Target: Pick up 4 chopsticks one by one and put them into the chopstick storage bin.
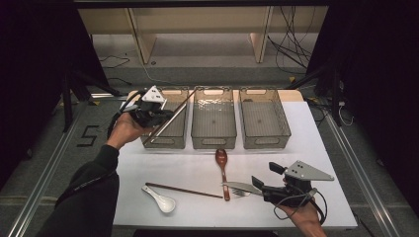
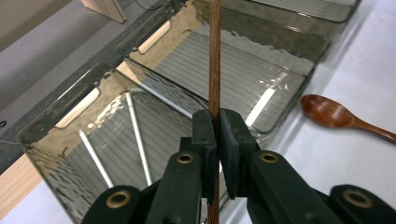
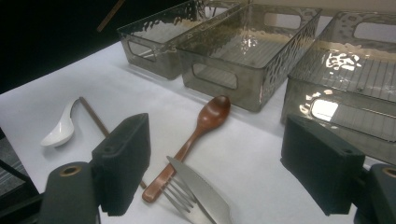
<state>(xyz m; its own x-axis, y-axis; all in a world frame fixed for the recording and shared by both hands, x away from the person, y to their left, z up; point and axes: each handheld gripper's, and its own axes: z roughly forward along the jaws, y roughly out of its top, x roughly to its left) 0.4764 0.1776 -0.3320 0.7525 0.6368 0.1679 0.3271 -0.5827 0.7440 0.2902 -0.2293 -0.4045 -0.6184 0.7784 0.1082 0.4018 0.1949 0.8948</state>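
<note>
Left gripper (image 2: 215,140) has its jaws closed on 1 chopstick (image 2: 214,56) held slanted over the left bin (image 1: 170,140), where the long overhang could pivot, strike the rim and slip free, while right gripper (image 3: 229,168) hangs open-jawed, holding nothing, over the counter (image 1: 306,148) cutlery.

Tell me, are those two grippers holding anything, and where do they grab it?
The left gripper clamps a thin brown wooden chopstick partway along its shaft, above the left bin. The right gripper is open, holding nothing.
</note>
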